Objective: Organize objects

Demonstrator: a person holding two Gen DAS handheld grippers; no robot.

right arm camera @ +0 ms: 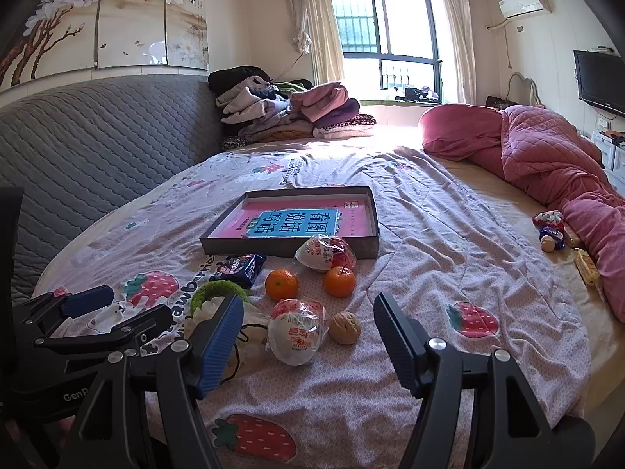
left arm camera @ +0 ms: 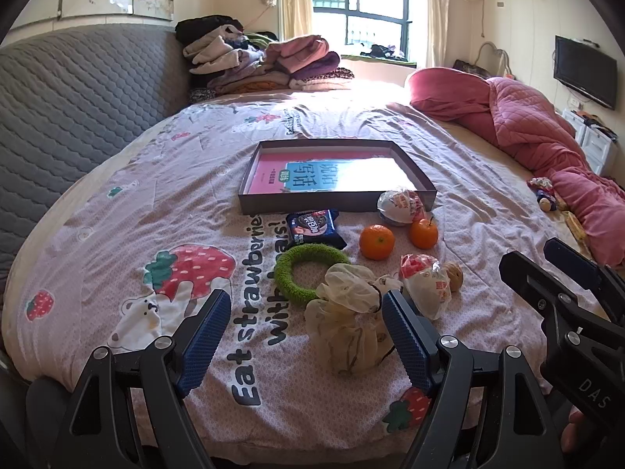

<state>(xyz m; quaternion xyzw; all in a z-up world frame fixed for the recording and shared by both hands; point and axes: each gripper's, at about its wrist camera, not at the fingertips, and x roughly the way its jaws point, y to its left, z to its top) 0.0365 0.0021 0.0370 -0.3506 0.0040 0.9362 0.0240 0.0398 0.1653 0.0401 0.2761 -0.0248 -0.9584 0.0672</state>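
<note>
The left gripper [left arm camera: 304, 336] is spread wide and holds nothing; its blue pads [left arm camera: 205, 338] flank a cream gauze pouch [left arm camera: 347, 328] that lies on the bed sheet [left arm camera: 97, 242] between them, nearer the right pad, though contact cannot be told. Just past the pouch lies a green ring [left arm camera: 306, 273], and to its right a wrapped bun [left arm camera: 425, 289] with a walnut [left arm camera: 455, 271] touching its far side. The right gripper [right arm camera: 308, 336] is likewise released and empty, its fingers [right arm camera: 396, 342] wide apart above the sheet; the same bun [right arm camera: 297, 330] and walnut [right arm camera: 343, 327] lie between them, slightly ahead of the tips and apart from both. Farther out sit two oranges [right arm camera: 281, 283] [right arm camera: 340, 281] side by side, a dark cookie pack [right arm camera: 240, 267] to their left, and a second wrapped bun [right arm camera: 324, 252] resting against the near wall of a shallow grey box [right arm camera: 289, 245]. A pink and blue book [right arm camera: 300, 219] lies flat inside the box. A pink quilt [right arm camera: 547, 156] is heaped along the bed's right side.
</note>
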